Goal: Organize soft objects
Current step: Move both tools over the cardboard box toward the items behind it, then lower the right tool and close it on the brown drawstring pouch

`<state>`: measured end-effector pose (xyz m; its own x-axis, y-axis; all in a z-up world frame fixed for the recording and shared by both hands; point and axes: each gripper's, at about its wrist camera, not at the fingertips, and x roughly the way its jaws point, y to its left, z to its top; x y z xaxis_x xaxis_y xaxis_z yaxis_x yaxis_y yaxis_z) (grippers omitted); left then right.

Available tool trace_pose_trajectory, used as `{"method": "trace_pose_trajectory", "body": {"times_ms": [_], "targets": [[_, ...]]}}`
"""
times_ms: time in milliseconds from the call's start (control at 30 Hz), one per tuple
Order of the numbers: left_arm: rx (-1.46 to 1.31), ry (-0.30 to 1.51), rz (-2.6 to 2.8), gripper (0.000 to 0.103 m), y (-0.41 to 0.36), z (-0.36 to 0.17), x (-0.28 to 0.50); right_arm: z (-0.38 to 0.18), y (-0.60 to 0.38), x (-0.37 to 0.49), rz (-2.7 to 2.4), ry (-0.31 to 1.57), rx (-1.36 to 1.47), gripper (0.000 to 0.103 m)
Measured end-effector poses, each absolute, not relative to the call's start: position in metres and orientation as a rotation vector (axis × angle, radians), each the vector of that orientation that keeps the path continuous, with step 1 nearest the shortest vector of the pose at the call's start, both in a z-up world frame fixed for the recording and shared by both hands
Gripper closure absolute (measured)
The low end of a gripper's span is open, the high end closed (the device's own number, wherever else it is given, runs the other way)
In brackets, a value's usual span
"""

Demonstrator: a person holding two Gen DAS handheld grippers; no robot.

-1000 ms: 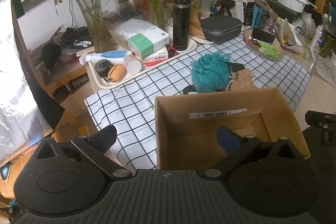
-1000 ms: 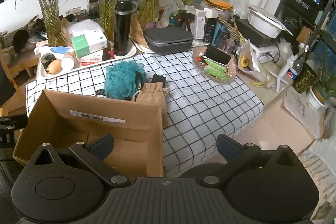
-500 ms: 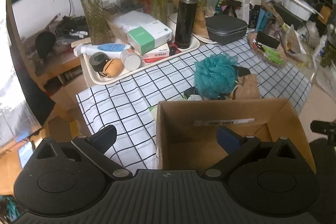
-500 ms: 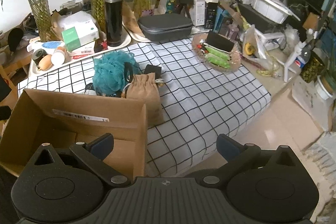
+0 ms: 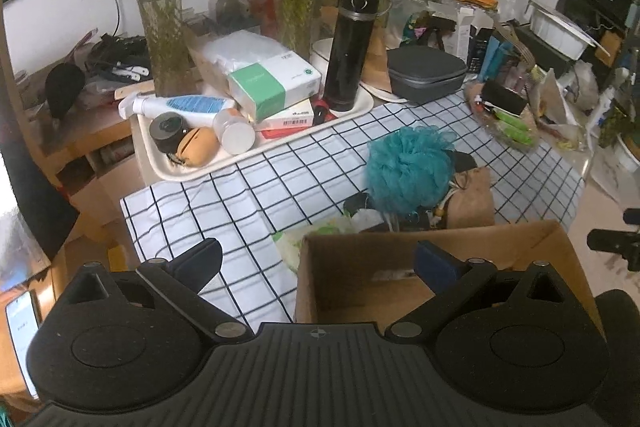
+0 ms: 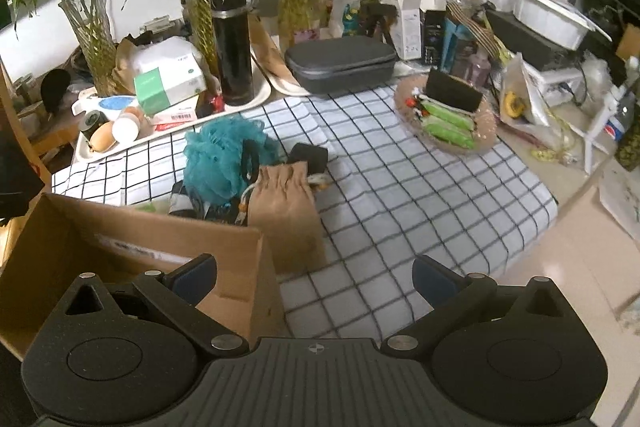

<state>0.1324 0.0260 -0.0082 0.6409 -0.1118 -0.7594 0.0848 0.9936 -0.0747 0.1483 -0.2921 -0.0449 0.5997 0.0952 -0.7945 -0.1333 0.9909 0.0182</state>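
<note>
**Both grippers closing in, nothing packed yet**

Since a second ago we have carried both grippers forward and up over the table: in the left wrist view the cardboard box [image 5: 436, 267] sits lower in the frame than before, and the pile behind it shows more fully. In the right wrist view the tan drawstring pouch [image 6: 286, 203] has come nearer.

Our left gripper [image 5: 318, 257] hangs over the near left corner of the box, its jaws wide apart and holding nothing. Our right gripper [image 6: 314, 273] has its jaws equally wide apart and empty, straddling the right wall of the box and the checked tablecloth [image 6: 420, 195].

The soft things lie in a heap on the cloth, just behind the far wall of the box: the teal bath pouf [image 5: 410, 169], the pouch leaning against its right side, and some dark items and a pale green one tucked beneath, too jumbled to name.

As far as we can see, the box interior looks bare, though our gripper bodies hide much of its floor. We judge the task to be at its very start: nothing is grasped and the whole heap remains to be moved.
</note>
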Motion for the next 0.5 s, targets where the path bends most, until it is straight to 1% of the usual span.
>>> {"method": "trace_pose_trajectory", "body": {"times_ms": [233, 500], "targets": [[0.034, 0.825, -0.127, 0.000, 0.029, -0.010, 0.143, -0.059, -0.299, 0.175, 0.170, 0.937, -0.071, 0.000], [0.059, 0.823, -0.201, 0.000, 0.036, -0.014, 0.157, -0.071, -0.319, 0.209, 0.254, 0.913, 0.038, 0.000]]}}
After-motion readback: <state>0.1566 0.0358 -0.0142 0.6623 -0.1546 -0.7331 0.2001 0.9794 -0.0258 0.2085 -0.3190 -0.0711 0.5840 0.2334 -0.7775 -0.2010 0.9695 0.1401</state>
